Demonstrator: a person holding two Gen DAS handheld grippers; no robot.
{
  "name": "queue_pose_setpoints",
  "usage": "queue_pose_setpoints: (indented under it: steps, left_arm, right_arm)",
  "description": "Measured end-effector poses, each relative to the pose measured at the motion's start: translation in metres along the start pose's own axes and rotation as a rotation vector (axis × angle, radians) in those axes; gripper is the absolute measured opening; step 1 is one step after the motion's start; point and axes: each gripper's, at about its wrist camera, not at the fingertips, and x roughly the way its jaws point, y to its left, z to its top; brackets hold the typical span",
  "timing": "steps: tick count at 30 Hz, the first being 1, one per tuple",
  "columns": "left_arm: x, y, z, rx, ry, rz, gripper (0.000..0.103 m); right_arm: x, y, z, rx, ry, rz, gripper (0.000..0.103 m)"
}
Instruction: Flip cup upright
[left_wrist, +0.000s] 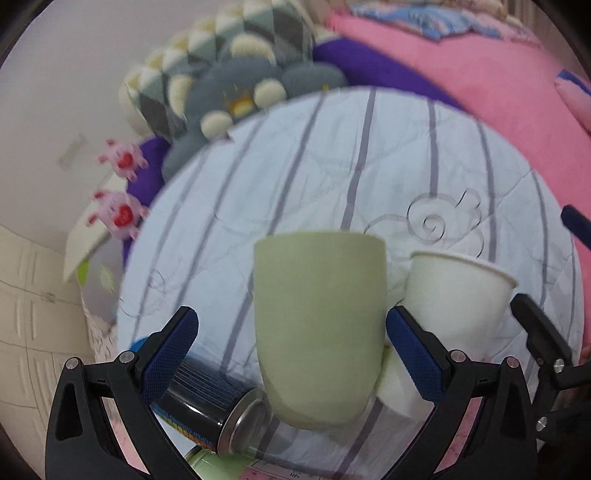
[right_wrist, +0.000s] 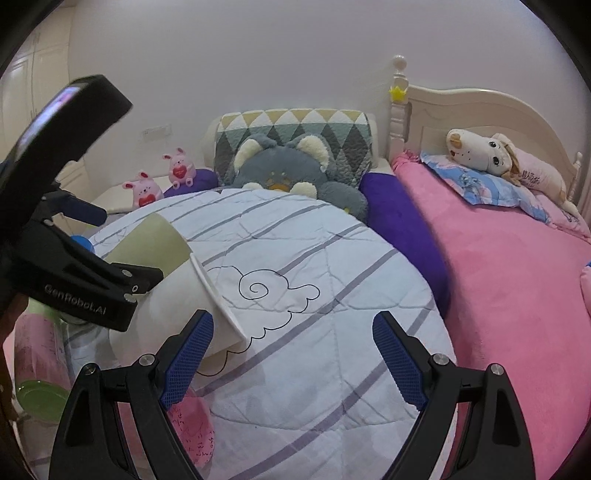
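- Nearest the left wrist camera, the left gripper (left_wrist: 291, 354) has its blue-padded fingers (left_wrist: 170, 354) spread wide; the green cup (left_wrist: 319, 328) sits between them with a clear gap on the left, while the right pad is close to or touching its wall, so I judge it not clamped.
- Green cup: it seems to show a flat rim at the top and a rounded base low down, suggesting mouth-up or nearly so; whether it rests on the striped quilt (left_wrist: 332, 166) or is propped I cannot tell.
- Just beside it, on the right, a white paper cup (left_wrist: 458, 295) leans with its rolled rim uppermost; in the right wrist view that cup (right_wrist: 177, 310) looks tilted, lying against the bedding, with the green one (right_wrist: 155, 240) behind it.
- Below the left fingers a dark drinks can (left_wrist: 214, 402) lies on its side, close to the green cup's base; it could roll into the way.
- Right gripper (right_wrist: 293, 358): fingers wide apart and holding nothing, hovering above the quilt near the paper cup, probably placed to take or steady it.
- Which cup the task means is unclear; the paper cup looks the less upright, so it may be the one left to set straight.
- Soft bedding gives poor footing; a light cup stood there may topple.
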Motion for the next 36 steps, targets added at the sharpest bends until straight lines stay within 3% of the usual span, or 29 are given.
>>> queue_pose_setpoints:
  steps: [9,11,13,19,36]
  left_arm:
    - [0.025,0.014,0.012,-0.062,0.151,-0.159,0.103]
    - [0.031,0.016,0.012,-0.067,0.193,-0.191,0.095]
    - [0.036,0.012,0.010,-0.050,0.238,-0.214,0.079]
    - [0.031,-0.004,0.007,-0.014,0.226,-0.152,0.079]
    - [0.009,0.013,0.004,-0.083,0.228,-0.142,0.079]
  right_arm:
    - [0.003,0.001,0.004,-0.004,0.015,0.016,0.090]
    - [0.004,-0.002,0.005,0.008,0.024,0.029,0.090]
    - [0.004,-0.005,0.005,0.024,0.030,0.036,0.090]
    - [0.004,-0.009,0.007,0.054,0.037,0.035,0.090]
    - [-0.005,-0.012,0.007,0.068,0.039,0.022,0.090]
